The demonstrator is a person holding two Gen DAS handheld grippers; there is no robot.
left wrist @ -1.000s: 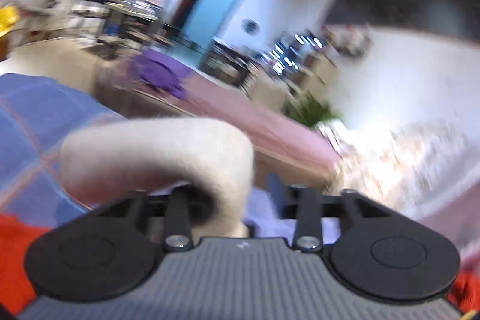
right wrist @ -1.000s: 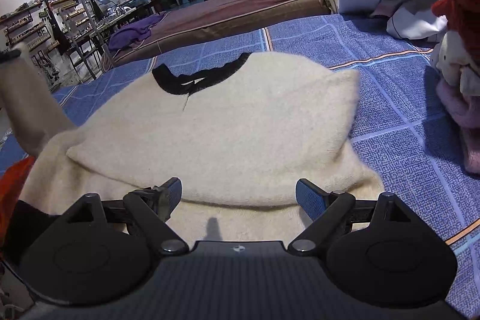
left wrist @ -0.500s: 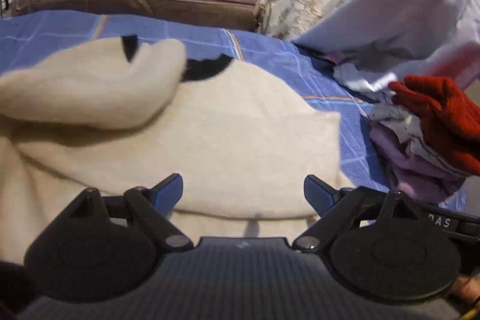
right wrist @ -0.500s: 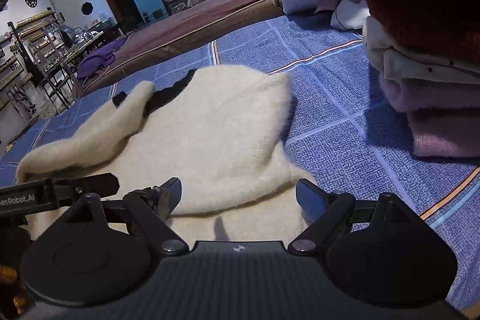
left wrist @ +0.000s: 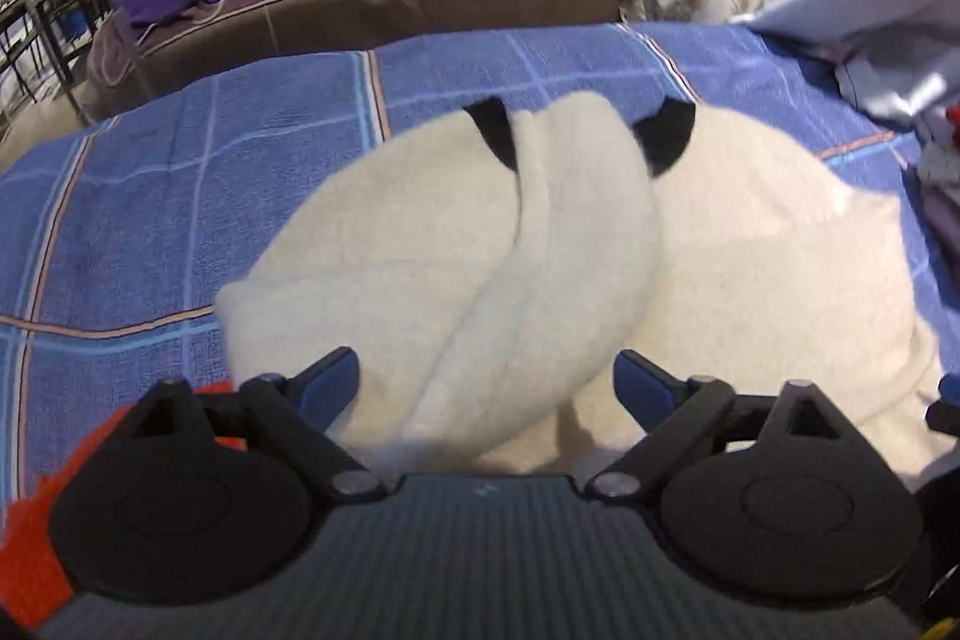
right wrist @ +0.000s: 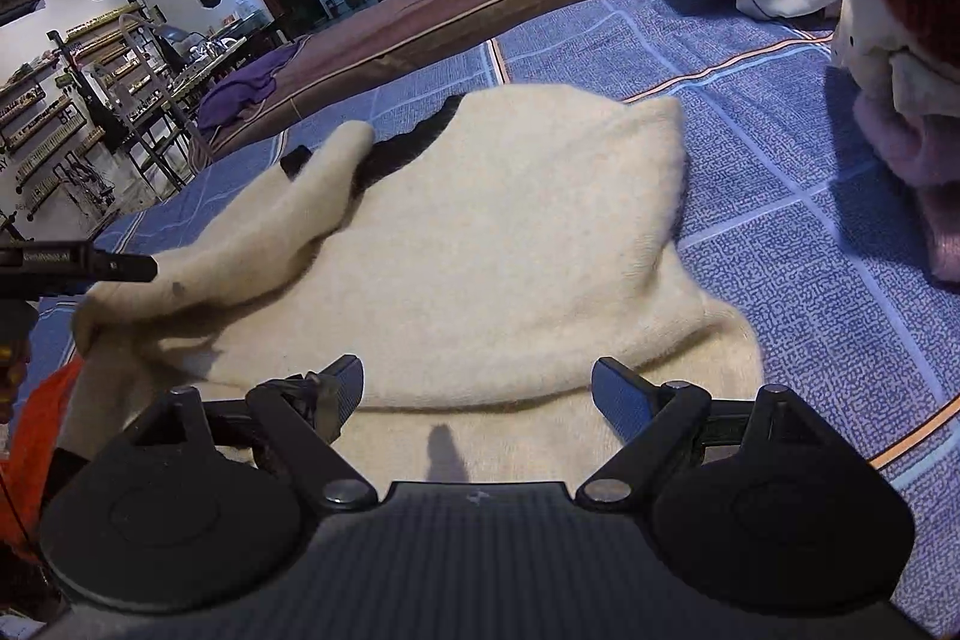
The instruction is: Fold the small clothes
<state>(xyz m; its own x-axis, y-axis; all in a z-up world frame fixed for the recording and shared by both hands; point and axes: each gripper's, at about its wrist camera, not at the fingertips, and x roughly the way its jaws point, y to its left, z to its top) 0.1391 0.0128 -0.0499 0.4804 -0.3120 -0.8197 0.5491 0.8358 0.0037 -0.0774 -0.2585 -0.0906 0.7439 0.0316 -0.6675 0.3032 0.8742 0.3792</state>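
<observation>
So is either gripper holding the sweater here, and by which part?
Nothing is held. The left gripper and the right gripper are both open above the cream sweater, whose sleeve lies folded across it.

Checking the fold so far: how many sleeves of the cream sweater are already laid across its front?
1. The sleeve lies diagonally over the sweater, its end near the black collar. The other sleeve isn't visible; it may be tucked underneath.

Cream sleeve (left wrist: 558,244) now released onto sweater (right wrist: 516,244), left gripper (left wrist: 486,376) apparently emptied.
</observation>
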